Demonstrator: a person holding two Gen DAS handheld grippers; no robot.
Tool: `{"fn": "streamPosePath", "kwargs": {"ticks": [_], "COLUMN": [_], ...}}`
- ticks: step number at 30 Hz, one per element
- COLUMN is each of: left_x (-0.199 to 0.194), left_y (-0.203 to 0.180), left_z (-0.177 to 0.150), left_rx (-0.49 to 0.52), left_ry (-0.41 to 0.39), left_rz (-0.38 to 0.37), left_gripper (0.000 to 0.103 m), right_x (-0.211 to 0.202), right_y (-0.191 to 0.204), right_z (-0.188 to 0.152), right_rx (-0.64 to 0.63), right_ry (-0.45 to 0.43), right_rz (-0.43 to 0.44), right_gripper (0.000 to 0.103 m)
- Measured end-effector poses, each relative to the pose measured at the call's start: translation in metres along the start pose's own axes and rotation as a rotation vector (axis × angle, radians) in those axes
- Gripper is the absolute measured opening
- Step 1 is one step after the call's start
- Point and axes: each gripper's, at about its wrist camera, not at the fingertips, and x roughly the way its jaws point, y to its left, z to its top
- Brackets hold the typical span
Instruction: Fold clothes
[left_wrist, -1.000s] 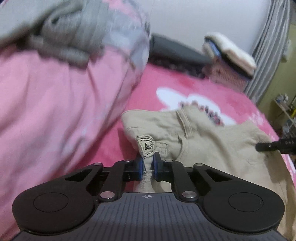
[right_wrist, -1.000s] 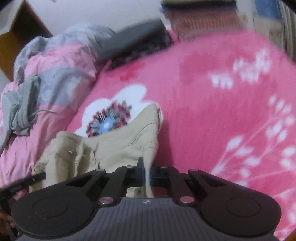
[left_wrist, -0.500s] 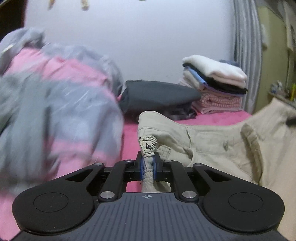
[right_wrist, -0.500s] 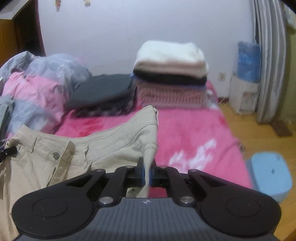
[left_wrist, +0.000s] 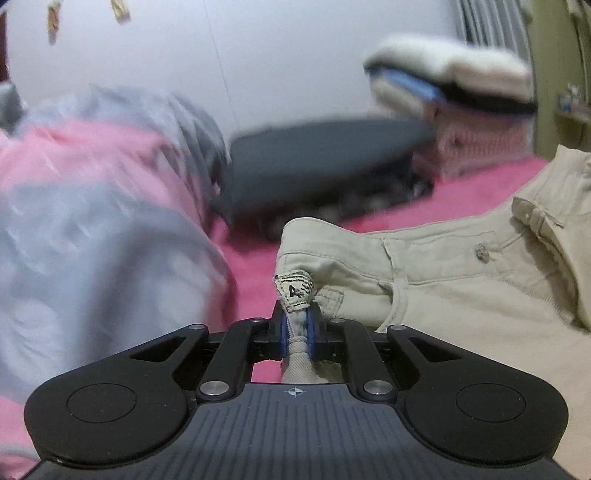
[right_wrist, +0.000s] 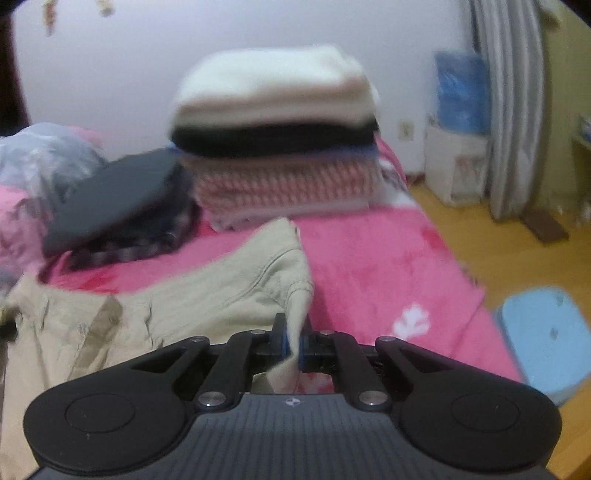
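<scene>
A pair of beige trousers (left_wrist: 424, 273) hangs by its waistband over the pink bedspread (left_wrist: 436, 214). My left gripper (left_wrist: 295, 332) pinches one waist corner just below a small sewn label (left_wrist: 293, 291); its jaws are opening slightly, with the bunched cloth still pressed between the blue pads. In the right wrist view the trousers (right_wrist: 207, 295) spread to the left, and my right gripper (right_wrist: 293, 343) is shut on the other waist corner. The trouser legs are out of sight below both grippers.
A stack of folded clothes (right_wrist: 277, 136) and a dark folded garment (right_wrist: 110, 192) lie at the far end of the bed by the wall. A pink and grey quilt (left_wrist: 92, 221) is heaped at left. A blue stool (right_wrist: 546, 332) stands on the wooden floor at right.
Both views swung up from the bedspread toward the wall and the folded stack. The trousers came along in both grippers, and the waistband now spreads between them.
</scene>
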Motion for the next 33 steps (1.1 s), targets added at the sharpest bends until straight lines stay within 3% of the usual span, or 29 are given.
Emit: {"fn": "streamPosePath", "kwargs": {"ticks": [3, 5, 7, 9, 12, 15, 16, 19, 21, 23, 27, 31, 33], "left_x": [0.008, 0.001, -0.006, -0.025, -0.043, -0.049, -0.048, -0.045, -0.046, -0.045, -0.038, -0.031, -0.03], "left_y": [0.003, 0.013, 0.023, 0.031, 0.028, 0.018, 0.012, 0.003, 0.005, 0.009, 0.016, 0.018, 0.017], "left_z": [-0.006, -0.003, -0.001, 0.0, -0.002, -0.009, -0.012, -0.019, -0.021, -0.022, -0.025, -0.031, -0.033], "left_rx": [-0.053, -0.133, -0.212, -0.271, -0.293, -0.28, -0.26, -0.2, -0.204, -0.213, -0.23, -0.229, -0.233], "left_ry": [0.042, 0.05, 0.055, 0.011, 0.015, 0.049, 0.053, 0.049, 0.042, 0.044, 0.057, 0.057, 0.051], "left_rz": [0.002, -0.01, -0.021, -0.028, -0.075, -0.122, -0.107, -0.053, -0.044, -0.035, -0.024, -0.033, -0.036], "left_gripper": [0.019, 0.03, 0.038, 0.043, 0.046, 0.046, 0.046, 0.046, 0.046, 0.046, 0.047, 0.047, 0.047], "right_x": [0.019, 0.013, -0.006, -0.025, -0.053, -0.049, -0.047, -0.017, 0.008, 0.03, 0.073, 0.08, 0.068], "right_y": [-0.015, -0.028, -0.029, -0.03, 0.003, 0.044, 0.057, 0.099, 0.125, 0.143, 0.157, 0.155, 0.156], "right_z": [-0.014, -0.015, -0.012, -0.008, 0.003, 0.014, 0.018, 0.019, 0.012, 0.007, 0.002, 0.0, 0.006], "right_rx": [0.134, 0.222, 0.232, 0.241, 0.103, 0.051, 0.034, 0.021, 0.007, -0.01, -0.009, -0.02, -0.032], "right_ry": [0.068, 0.06, 0.021, -0.019, -0.096, -0.072, -0.063, 0.072, 0.163, 0.217, 0.286, 0.316, 0.262], "right_rz": [0.0, 0.036, 0.048, 0.06, 0.095, 0.205, 0.241, 0.365, 0.401, 0.383, 0.245, 0.251, 0.271], "right_gripper": [0.019, 0.033, 0.042, 0.042, 0.042, 0.042, 0.041, 0.041, 0.041, 0.041, 0.04, 0.041, 0.041]}}
